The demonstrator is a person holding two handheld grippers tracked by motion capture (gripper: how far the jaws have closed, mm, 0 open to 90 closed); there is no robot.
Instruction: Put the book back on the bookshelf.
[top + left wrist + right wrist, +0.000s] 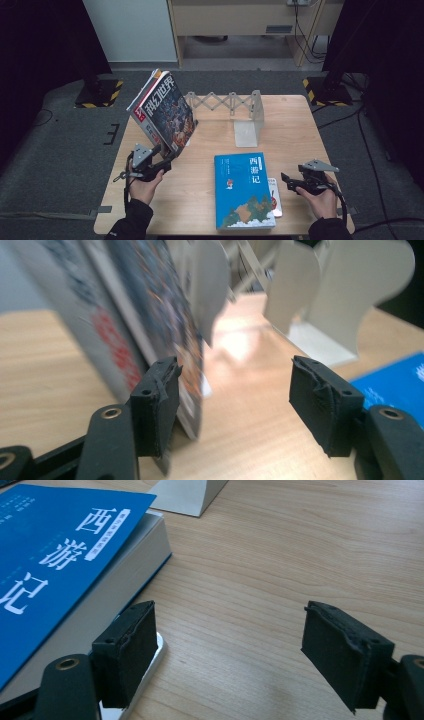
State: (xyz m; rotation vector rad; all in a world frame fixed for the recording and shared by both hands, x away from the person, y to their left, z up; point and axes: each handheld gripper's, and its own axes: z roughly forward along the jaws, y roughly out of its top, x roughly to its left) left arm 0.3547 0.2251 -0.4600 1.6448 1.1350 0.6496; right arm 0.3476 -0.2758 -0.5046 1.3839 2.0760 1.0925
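Grippers are sitting nearest the person's edge of the wooden table [295, 130]. Right gripper [289, 181] is hovering just beside the right edge of the blue book [244, 190], which is lying flat over a thin white booklet [275, 197]; in the right gripper view its jaws are standing apart with only bare tabletop between them, one pad [127, 650] resting close to the booklet's corner. Left gripper [162, 156] is sitting at the lower corner of the leaning magazines [162, 110]; in the left gripper view its jaws are gaping wide, one pad [157, 405] lying against the magazines' edge, the other well clear, so nothing is being clamped. Farther back, the magazines are tilting away from the white folding book rack [235, 110] standing behind them.
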